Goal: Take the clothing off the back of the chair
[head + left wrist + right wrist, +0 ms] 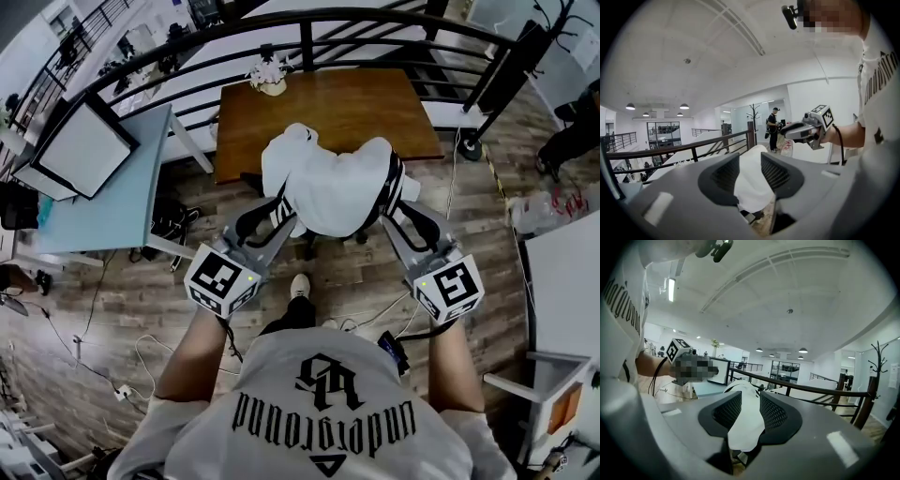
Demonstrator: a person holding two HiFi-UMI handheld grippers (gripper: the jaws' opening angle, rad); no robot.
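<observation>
A white garment (328,192) hangs over the back of a black office chair (255,221), which stands in front of me in the head view. My left gripper (279,208) reaches the garment's left edge and my right gripper (394,202) its right edge. In the left gripper view the jaws (749,164) stand somewhat apart and white cloth (752,183) shows in the gap. The right gripper view is alike: parted jaws (750,404), white cloth (743,423) between and beyond them. No pad visibly presses on the cloth.
Behind the chair stands a brown wooden table (319,103) with white flowers (269,75), and behind that a black railing (309,23). A light blue table (122,187) is at the left, a white one (572,281) at the right. Cables (112,347) lie on the wood floor.
</observation>
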